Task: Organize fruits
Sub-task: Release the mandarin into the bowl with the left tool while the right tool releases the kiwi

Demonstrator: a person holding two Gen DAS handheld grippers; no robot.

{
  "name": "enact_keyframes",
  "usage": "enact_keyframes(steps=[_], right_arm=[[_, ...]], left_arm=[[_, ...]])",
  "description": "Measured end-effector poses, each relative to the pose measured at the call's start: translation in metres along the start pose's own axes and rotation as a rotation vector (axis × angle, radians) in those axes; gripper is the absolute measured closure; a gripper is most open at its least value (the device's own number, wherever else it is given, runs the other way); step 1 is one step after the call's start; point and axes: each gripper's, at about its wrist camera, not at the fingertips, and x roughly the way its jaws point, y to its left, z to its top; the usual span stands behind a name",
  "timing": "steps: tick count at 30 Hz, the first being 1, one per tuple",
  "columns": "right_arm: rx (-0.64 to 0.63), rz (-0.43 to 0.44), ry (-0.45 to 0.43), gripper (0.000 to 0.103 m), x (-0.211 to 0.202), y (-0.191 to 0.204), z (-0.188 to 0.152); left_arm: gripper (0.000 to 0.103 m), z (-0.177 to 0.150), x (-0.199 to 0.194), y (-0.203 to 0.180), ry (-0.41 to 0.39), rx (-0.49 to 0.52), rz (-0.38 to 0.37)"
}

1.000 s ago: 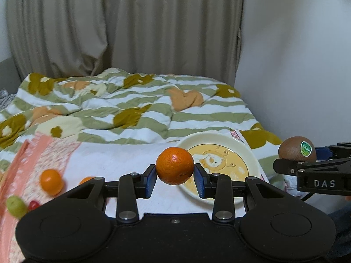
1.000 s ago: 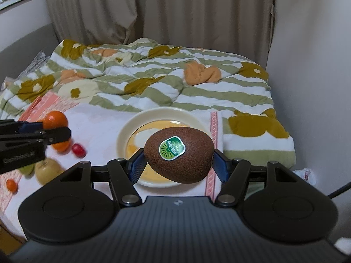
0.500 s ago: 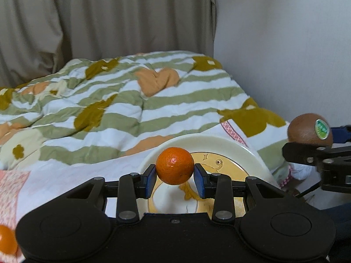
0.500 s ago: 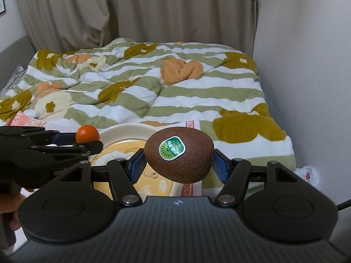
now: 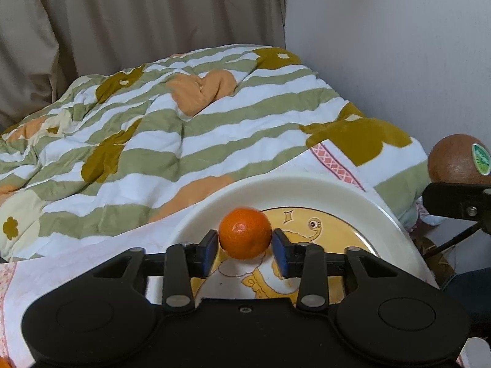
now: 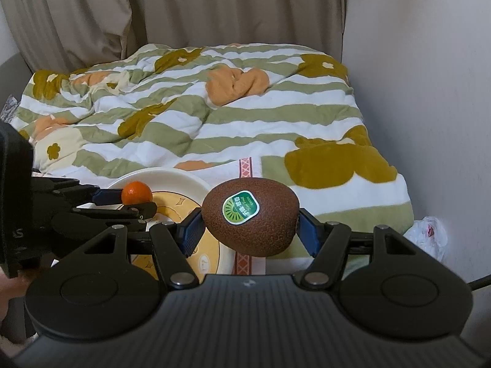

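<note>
Here the left wrist view looks down onto the plate (image 5: 307, 188), whose cream rim fills the lower middle and whose yellow centre carries a cartoon drawing. The left tool (image 5: 245, 247) is clenched on a small mandarin (image 5: 245, 233), its blue pads pressed to either side, the fruit held above the plate's centre. The right wrist view shows what that one cannot: the plate lies on the near part of the bed, on a white cloth with a pink patterned border (image 6: 245, 168), with open striped quilt (image 6: 214, 122) beyond it up to the curtain (image 6: 214, 9). In that view the right tool (image 6: 250, 230) grips a kiwi (image 6: 270, 224), brown, fuzzy and egg-shaped, with a green sticker (image 6: 241, 207) facing the camera; it hangs over the plate's right rim and the cloth border. The left view catches only this kiwi's end at its right edge. The bed's right edge runs close along a plain wall (image 6: 429, 76), with a crumpled plastic bag (image 6: 429, 233) low in that gap.
</note>
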Motion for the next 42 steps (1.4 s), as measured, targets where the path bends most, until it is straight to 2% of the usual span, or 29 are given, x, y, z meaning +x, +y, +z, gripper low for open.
enact_keyframes(steps=[1,2,3,6,12,21,25,36,37,40,42], right_arm=[[0.002,0.001,0.000,0.023,0.000,0.000,0.001],[0.004,0.003,0.000,0.023,0.000,-0.001,0.002],[0.008,0.006,-0.001,0.023,0.000,-0.002,0.003],[0.005,0.017,-0.008,0.023,-0.001,-0.002,0.006],[-0.042,0.066,0.000,0.023,0.006,0.008,0.009],[-0.196,0.095,0.043,0.023,0.042,0.043,0.001],[-0.249,0.091,0.073,0.023,0.059,0.056,-0.007],[-0.369,0.090,0.045,0.023,0.071,0.081,-0.018],[-0.377,0.084,0.038,0.021,0.070,0.083,-0.019],[-0.421,0.042,-0.033,0.000,0.059,0.090,-0.021],[-0.427,0.039,-0.082,0.000,0.050,0.091,-0.022]], left_arm=[[0.033,0.000,-0.003,0.000,-0.008,0.000,-0.005],[0.020,0.001,-0.006,0.000,-0.019,0.004,-0.004],[0.015,0.000,-0.011,0.000,-0.030,0.007,0.001],[0.010,-0.001,-0.023,0.004,-0.035,-0.007,0.002],[0.009,-0.015,-0.041,0.018,0.007,-0.067,0.004],[0.006,-0.034,-0.074,0.035,0.012,-0.112,0.078],[0.006,-0.040,-0.085,0.043,0.015,-0.141,0.084],[0.005,-0.053,-0.100,0.052,0.010,-0.200,0.108],[0.005,-0.054,-0.101,0.052,0.009,-0.200,0.111],[0.005,-0.056,-0.104,0.052,0.008,-0.203,0.118],[0.005,-0.058,-0.107,0.052,0.006,-0.208,0.122]])
